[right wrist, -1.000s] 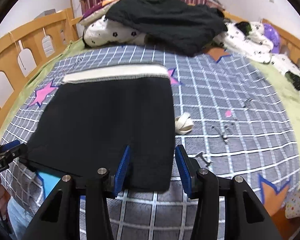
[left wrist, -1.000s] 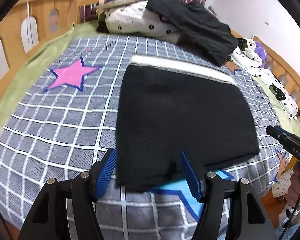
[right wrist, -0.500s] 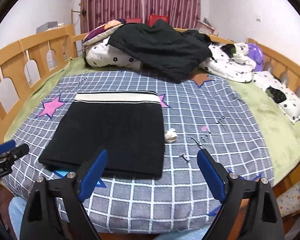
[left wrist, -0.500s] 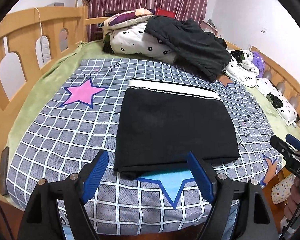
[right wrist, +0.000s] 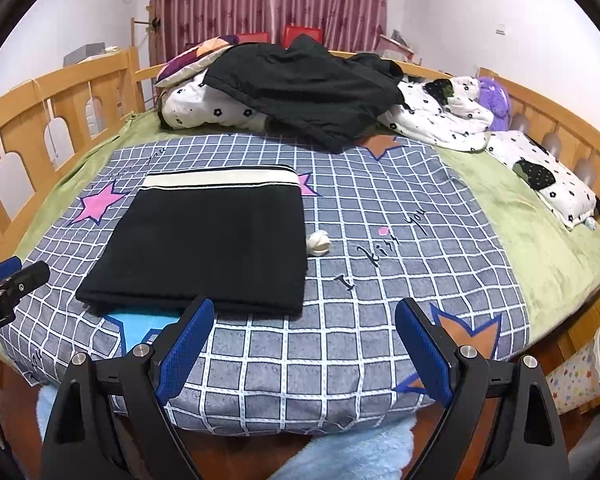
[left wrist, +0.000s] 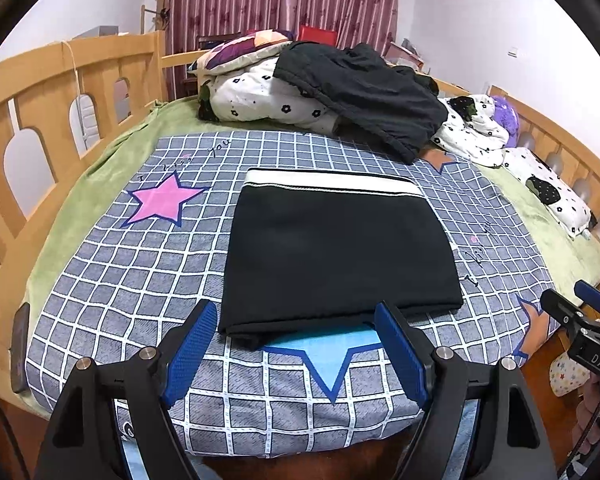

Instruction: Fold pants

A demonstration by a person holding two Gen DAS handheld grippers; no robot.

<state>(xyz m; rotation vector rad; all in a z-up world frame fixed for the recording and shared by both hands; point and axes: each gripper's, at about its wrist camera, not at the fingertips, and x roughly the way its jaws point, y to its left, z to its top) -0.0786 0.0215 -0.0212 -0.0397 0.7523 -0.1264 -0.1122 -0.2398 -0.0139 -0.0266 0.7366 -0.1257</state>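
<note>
The black pants (left wrist: 336, 252) lie folded into a flat rectangle on the checked grey bedspread (left wrist: 140, 280), their white waistband at the far edge. They also show in the right wrist view (right wrist: 208, 248). My left gripper (left wrist: 296, 356) is open and empty, held off the near edge of the bed just short of the pants. My right gripper (right wrist: 304, 356) is open and empty, off the near edge, right of the pants. Each gripper shows at the edge of the other's view.
A pile of pillows and dark clothes (right wrist: 300, 84) lies at the head of the bed. A small white cloth lump (right wrist: 318, 242) sits right of the pants. Wooden rails (left wrist: 60, 92) run along both sides. A star-patterned bin (right wrist: 580, 372) stands on the floor at right.
Both grippers have opened wide, let go of the pants' near edge and drawn back off the bed. The pants now lie flat and still.
</note>
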